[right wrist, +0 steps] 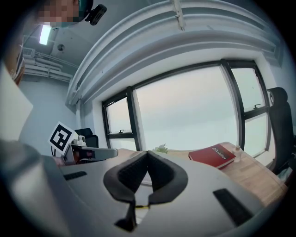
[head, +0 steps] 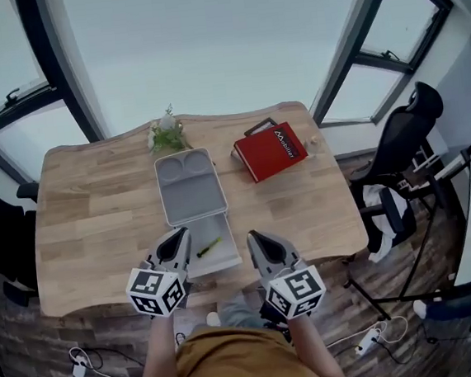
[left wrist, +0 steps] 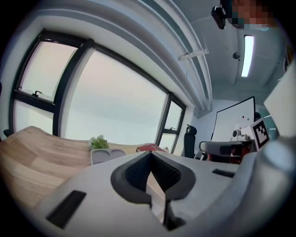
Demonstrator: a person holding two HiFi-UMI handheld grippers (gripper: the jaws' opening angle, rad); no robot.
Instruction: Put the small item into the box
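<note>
From the head view, a wooden desk (head: pixel 97 213) stands under a wide window (head: pixel 205 45); on it a grey box (head: pixel 187 188) lies open, its far half showing moulded hollows, its near half toward the person; the small item (head: pixel 209 246), a thin green-yellow stick, lies slantwise in that near half; a red book (head: pixel 270 151) sits to the right of the box, apart from it, and a little plant (head: pixel 166 135) just beyond the box's far edge; a black office chair (head: pixel 405 138) stands off the desk's right end. The left claw (head: pixel 178 233) hangs over the near-left corner of the box, the right claw (head: pixel 252 237) just off its near-right corner; the item lies between the two, touched by neither.

From the left gripper view, the left claw (left wrist: pixel 150 153) is clenched, pad tips meeting, with nothing between them; past it show the box (left wrist: pixel 107 155), the plant (left wrist: pixel 98 142) and the red book (left wrist: pixel 150 147).

From the right gripper view, the right claw (right wrist: pixel 148 152) is likewise clenched on nothing; the red book (right wrist: pixel 215 155) lies ahead to the right, the plant (right wrist: pixel 161 148) far off.
</note>
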